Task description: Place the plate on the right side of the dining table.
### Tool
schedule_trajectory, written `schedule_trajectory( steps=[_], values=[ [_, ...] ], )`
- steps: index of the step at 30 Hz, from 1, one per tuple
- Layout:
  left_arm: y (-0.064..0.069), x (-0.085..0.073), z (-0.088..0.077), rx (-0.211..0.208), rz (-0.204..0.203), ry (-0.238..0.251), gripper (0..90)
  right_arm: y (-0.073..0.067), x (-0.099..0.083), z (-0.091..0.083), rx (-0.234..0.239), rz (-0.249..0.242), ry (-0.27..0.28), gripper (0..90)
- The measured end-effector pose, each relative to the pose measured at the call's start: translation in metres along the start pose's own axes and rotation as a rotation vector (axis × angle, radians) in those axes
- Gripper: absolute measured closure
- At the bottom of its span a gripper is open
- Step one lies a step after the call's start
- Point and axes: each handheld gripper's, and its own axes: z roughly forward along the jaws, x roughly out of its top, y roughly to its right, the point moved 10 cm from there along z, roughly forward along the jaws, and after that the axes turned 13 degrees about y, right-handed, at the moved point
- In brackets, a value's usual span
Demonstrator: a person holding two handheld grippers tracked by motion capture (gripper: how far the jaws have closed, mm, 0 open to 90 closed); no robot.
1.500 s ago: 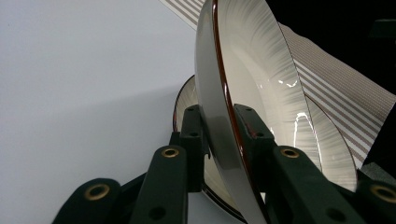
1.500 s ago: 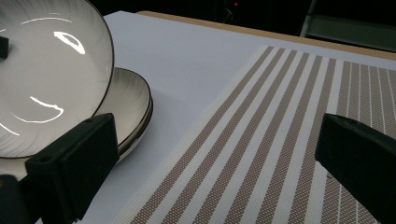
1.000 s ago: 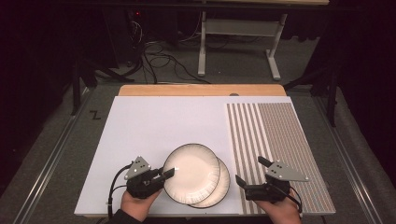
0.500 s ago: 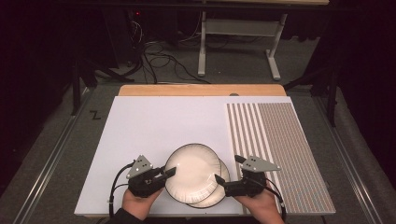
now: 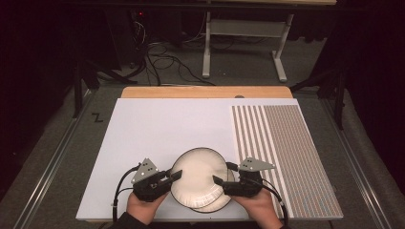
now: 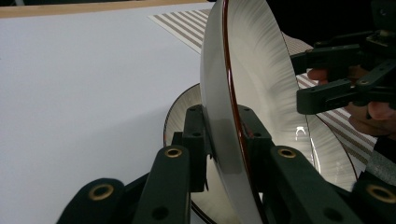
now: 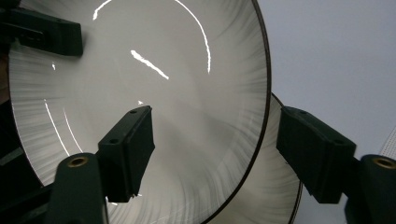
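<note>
Top plate (image 5: pixel 198 174): we hold it lifted and tilted near the front edge of the white board (image 5: pixel 157 129), just left of the board's striped section (image 5: pixel 286 152); in the left gripper view it stands almost on edge, its dark rim line facing the camera.
Lower plate (image 5: pixel 217 202): it lies flat on the board under the raised one, its edge showing toward the front right.
Left gripper (image 5: pixel 174 176): our left hand (image 5: pixel 143 205) clamps it on the top plate's left rim; the left gripper view shows the two black jaws pressed tight on either face of the rim.
Right gripper (image 5: pixel 224 174): our right hand (image 5: pixel 258 205) brings it to the top plate's right rim. Its jaws have just been closing, and the right gripper view shows the rim between them, one jaw over the plate's face, the other beyond the edge, a gap left on both sides.
Board: it reaches the table's wooden far edge (image 5: pixel 205 91).
</note>
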Motion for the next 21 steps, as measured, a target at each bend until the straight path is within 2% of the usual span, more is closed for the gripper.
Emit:
schedule_trajectory(
  steps=[2,3,6,10,18,21],
  values=[
    [0.002,0.000,0.000,-0.008,0.004,0.004,76.8,0.000,-0.003,0.001,-0.011,-0.003,0.000,32.8],
    [0.003,0.000,0.000,-0.011,0.001,0.006,76.8,0.000,-0.004,0.002,-0.014,0.011,-0.001,34.7],
    [0.003,0.000,-0.001,-0.014,0.009,0.004,77.0,0.001,-0.008,0.002,-0.004,0.051,-0.003,40.7],
    [0.004,0.000,-0.002,-0.021,0.017,0.006,77.0,-0.002,-0.012,0.002,0.017,0.072,-0.005,49.1],
    [0.006,0.000,-0.002,-0.028,0.022,0.010,77.0,-0.002,-0.018,0.002,0.026,0.097,-0.027,56.9],
    [0.006,0.000,-0.002,-0.029,0.026,0.010,77.0,-0.002,-0.021,0.002,0.031,0.120,-0.038,58.4]
  ],
)
